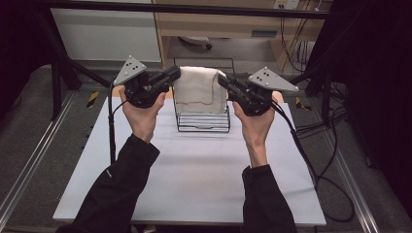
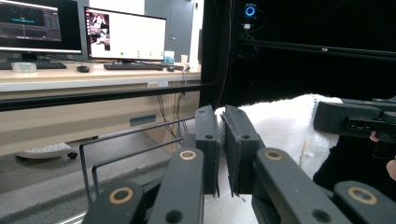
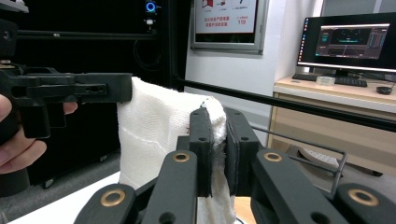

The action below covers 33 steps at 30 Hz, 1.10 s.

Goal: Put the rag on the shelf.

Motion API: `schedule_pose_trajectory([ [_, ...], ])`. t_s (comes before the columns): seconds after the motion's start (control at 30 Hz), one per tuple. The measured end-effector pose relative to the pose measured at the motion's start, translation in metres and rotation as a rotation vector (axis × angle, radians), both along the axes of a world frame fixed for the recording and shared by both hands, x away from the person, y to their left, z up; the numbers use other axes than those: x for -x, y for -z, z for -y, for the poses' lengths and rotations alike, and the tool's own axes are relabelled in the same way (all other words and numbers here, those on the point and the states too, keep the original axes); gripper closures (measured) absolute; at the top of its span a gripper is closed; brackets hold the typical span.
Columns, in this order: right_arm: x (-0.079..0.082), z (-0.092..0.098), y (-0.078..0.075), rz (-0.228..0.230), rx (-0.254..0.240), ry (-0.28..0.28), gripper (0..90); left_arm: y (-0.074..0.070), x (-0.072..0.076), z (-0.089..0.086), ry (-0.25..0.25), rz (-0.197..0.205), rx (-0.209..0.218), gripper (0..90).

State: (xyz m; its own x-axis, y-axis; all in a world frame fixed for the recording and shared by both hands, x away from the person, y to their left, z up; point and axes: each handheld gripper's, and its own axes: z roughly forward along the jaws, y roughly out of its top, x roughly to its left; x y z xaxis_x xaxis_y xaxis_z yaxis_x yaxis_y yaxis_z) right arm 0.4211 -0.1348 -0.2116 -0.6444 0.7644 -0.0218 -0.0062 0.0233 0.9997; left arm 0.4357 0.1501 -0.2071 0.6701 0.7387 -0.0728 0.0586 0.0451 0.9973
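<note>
A white towel hangs stretched between my two grippers above a black wire rack at the far middle of the table. My left gripper is shut on the towel's left top corner, with the cloth pinched between its jaws. My right gripper is shut on the right top corner, and the cloth comes out from between its pads. The towel's lower edge drapes over the rack's front.
The rack stands on a white table with bare surface in front of it. Cables trail off the table's right side. A desk with monitors stands beyond the table, and a black frame bar crosses the far side.
</note>
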Motion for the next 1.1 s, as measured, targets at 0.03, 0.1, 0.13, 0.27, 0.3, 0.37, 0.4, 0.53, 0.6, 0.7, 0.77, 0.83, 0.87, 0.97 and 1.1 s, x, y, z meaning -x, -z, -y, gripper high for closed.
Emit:
schedule_pose_trajectory([
  [0.03, -0.001, 0.000, -0.001, 0.001, 0.000, 0.002, 83.1, -0.001, -0.001, 0.000, 0.000, 0.001, 0.003, 84.3],
  [0.1, -0.004, 0.001, -0.004, 0.003, 0.000, 0.005, 83.0, -0.004, -0.002, 0.001, -0.003, 0.004, 0.006, 84.3],
  [0.13, -0.005, 0.001, -0.006, 0.002, -0.002, 0.006, 83.1, -0.006, -0.003, 0.002, -0.004, 0.006, 0.005, 84.3],
  [0.27, -0.009, 0.002, -0.012, 0.017, -0.001, 0.006, 83.1, -0.011, -0.006, 0.003, -0.008, 0.012, 0.010, 84.4],
  [0.3, -0.010, 0.002, -0.014, 0.022, 0.003, 0.007, 83.1, -0.013, -0.007, 0.003, -0.008, 0.013, 0.014, 84.3],
  [0.37, -0.011, 0.002, -0.018, 0.027, 0.005, 0.009, 83.1, -0.016, -0.009, 0.003, -0.010, 0.018, 0.016, 84.3],
  [0.4, -0.012, 0.002, -0.020, 0.030, 0.006, 0.010, 83.1, -0.018, -0.010, 0.003, -0.010, 0.021, 0.016, 84.3],
  [0.53, -0.015, 0.002, -0.028, 0.043, 0.005, 0.015, 83.1, -0.026, -0.014, 0.005, -0.016, 0.030, 0.014, 84.3],
  [0.6, -0.017, 0.002, -0.032, 0.045, 0.003, 0.017, 83.1, -0.030, -0.016, 0.005, -0.018, 0.033, 0.011, 84.3],
  [0.7, -0.020, 0.002, -0.038, 0.050, -0.003, 0.019, 83.1, -0.036, -0.017, 0.005, -0.021, 0.041, 0.008, 84.4],
  [0.77, -0.021, 0.002, -0.041, 0.055, -0.003, 0.019, 83.1, -0.039, -0.018, 0.006, -0.022, 0.045, 0.013, 84.4],
  [0.83, -0.023, 0.002, -0.044, 0.058, -0.003, 0.022, 83.1, -0.042, -0.020, 0.006, -0.027, 0.047, 0.006, 84.3],
  [0.87, -0.024, 0.001, -0.045, 0.061, -0.003, 0.024, 83.2, -0.044, -0.021, 0.006, -0.029, 0.048, 0.006, 84.4],
  [0.97, -0.028, 0.001, -0.049, 0.063, -0.003, 0.026, 83.2, -0.048, -0.025, 0.007, -0.034, 0.044, 0.008, 84.4],
  [1.1, -0.033, 0.001, -0.051, 0.063, -0.010, 0.027, 83.1, -0.053, -0.030, 0.008, -0.043, 0.048, 0.006, 84.4],
])
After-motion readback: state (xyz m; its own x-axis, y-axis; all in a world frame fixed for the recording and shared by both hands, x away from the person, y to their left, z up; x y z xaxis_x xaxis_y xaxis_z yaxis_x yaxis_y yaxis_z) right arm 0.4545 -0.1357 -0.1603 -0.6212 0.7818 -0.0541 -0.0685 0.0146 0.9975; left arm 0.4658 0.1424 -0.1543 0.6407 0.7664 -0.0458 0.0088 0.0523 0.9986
